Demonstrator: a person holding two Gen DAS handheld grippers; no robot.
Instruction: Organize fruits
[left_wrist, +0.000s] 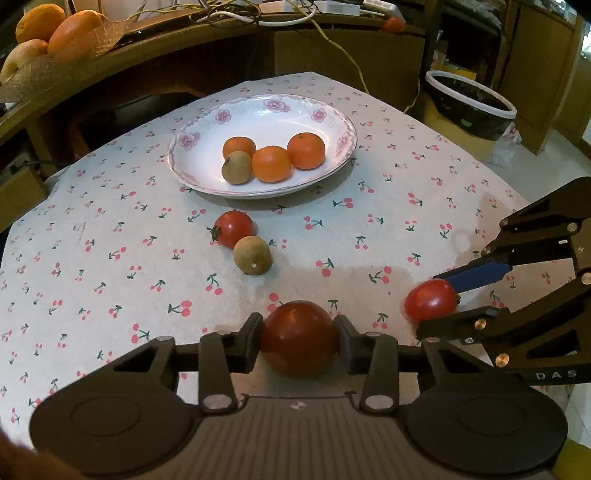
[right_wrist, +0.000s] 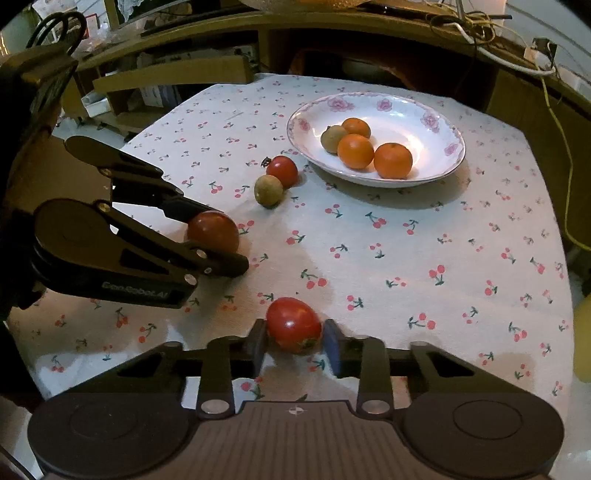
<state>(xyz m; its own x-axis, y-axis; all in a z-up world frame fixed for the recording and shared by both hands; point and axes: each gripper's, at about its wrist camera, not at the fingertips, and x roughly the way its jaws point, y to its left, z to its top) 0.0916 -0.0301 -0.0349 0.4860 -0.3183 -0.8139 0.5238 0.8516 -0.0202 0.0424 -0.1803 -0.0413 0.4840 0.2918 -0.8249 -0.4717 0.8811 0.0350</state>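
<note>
My left gripper (left_wrist: 299, 338) is shut on a dark red tomato (left_wrist: 299, 338), just above the cloth; it also shows in the right wrist view (right_wrist: 213, 230). My right gripper (right_wrist: 293, 341) has its fingers around a bright red tomato (right_wrist: 293, 324), touching it on both sides; it shows in the left wrist view (left_wrist: 430, 300). A white floral plate (left_wrist: 207, 162) holds three oranges (left_wrist: 271, 163) and a brown longan (left_wrist: 236, 168). A third tomato (left_wrist: 234, 228) and a second longan (left_wrist: 252, 254) lie on the cloth in front of the plate.
The table wears a cherry-print cloth (left_wrist: 388, 177). A wooden shelf with large fruit (left_wrist: 55, 29) and cables stands behind. A black bin (left_wrist: 469, 103) stands off the far right corner.
</note>
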